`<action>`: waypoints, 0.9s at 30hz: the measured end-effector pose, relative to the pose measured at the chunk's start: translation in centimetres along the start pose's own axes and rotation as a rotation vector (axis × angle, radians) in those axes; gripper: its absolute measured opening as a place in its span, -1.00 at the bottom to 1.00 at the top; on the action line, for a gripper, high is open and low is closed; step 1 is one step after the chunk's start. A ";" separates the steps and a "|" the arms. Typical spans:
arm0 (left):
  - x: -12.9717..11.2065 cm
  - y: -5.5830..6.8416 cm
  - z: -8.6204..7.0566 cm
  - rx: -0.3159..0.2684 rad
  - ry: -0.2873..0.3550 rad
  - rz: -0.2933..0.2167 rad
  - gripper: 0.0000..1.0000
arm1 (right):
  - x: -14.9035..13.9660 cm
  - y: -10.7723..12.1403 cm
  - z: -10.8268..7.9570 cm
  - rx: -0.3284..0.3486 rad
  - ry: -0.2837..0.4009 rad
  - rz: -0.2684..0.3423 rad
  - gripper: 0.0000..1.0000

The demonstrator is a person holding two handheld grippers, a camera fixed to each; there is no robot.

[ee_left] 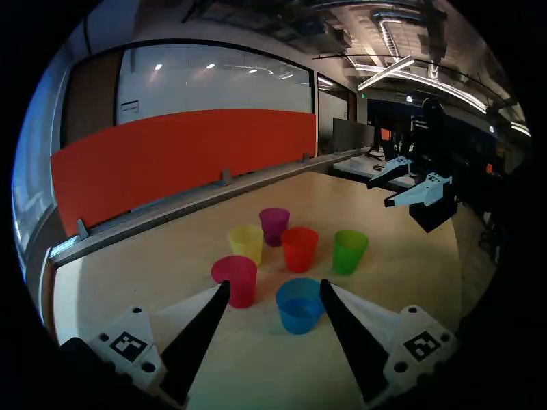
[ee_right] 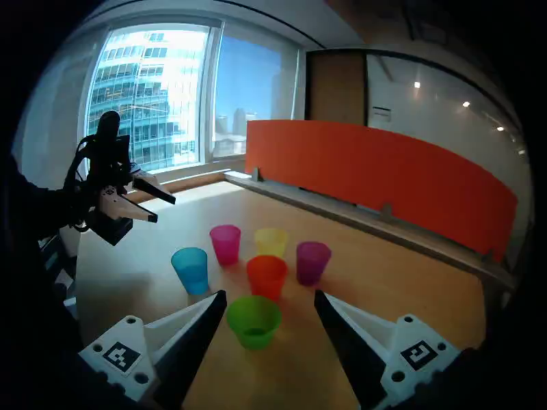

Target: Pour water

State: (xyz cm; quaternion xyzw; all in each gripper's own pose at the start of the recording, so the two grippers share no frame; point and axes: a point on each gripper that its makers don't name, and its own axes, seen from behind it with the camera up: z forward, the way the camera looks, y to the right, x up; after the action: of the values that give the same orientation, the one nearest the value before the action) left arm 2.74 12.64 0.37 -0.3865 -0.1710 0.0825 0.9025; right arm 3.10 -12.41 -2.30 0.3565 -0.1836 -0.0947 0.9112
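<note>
Left claw (ee_left: 273, 281) just behind blue cup (ee_left: 299, 305)

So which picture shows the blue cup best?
The left gripper view. The blue cup stands nearest there, big and close, between the left gripper's open fingers. The right gripper view shows it smaller and farther off, just left of the pink cup.
</note>
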 end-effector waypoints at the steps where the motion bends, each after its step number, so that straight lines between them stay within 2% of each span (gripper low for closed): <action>1: -0.2 0.1 0.1 -0.003 -0.004 0.004 0.95 | -0.3 0.0 0.1 0.000 -0.004 0.000 0.99; 6: -1.4 0.8 0.6 -0.016 -0.025 0.019 0.95 | -1.9 -0.3 0.6 0.004 -0.025 -0.006 0.99; 18: -4.1 1.9 1.7 -0.051 -0.073 0.018 0.95 | -5.1 -0.9 1.9 0.010 -0.068 0.001 0.99; 27: -5.9 2.4 2.5 -0.068 -0.113 0.029 0.95 | -6.5 -1.0 2.7 0.016 -0.095 -0.001 0.99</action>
State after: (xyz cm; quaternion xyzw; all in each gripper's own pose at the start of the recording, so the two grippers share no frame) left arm -3.70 14.26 -1.23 -0.4142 -0.2187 0.1112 0.8765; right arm -3.92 -12.85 -2.91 0.3589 -0.2271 -0.1103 0.8986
